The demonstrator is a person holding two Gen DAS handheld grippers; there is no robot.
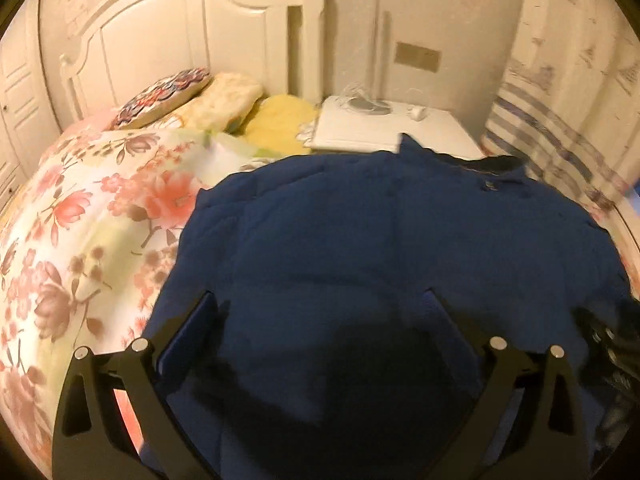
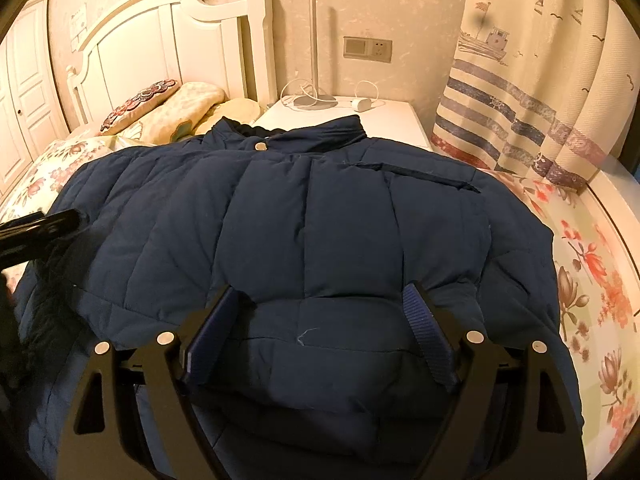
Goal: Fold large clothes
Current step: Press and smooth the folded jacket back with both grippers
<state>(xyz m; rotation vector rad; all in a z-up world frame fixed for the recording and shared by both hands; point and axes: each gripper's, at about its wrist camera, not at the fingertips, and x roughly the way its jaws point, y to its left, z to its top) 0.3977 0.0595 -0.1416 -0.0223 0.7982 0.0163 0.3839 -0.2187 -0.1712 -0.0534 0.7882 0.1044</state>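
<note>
- Left wrist view: looks forward between the left tool's (image 1: 320, 304) spread fingers, low and close over the navy jacket (image 1: 380, 240), facing the headboard (image 1: 180, 32) — the frame is blurred.
- Right wrist view: same heading from the right tool (image 2: 324, 300), just as near, a little further right.
- Shared: jacket (image 2: 300, 220), headboard (image 2: 172, 36), nightstand (image 2: 352, 116), curtain (image 2: 520, 100).

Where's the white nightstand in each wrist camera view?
Left wrist: nightstand upper centre, behind the jacket collar.
Right wrist: nightstand upper centre-right, beyond the jacket collar.
Shared landmark: striped curtain to its right.
</note>
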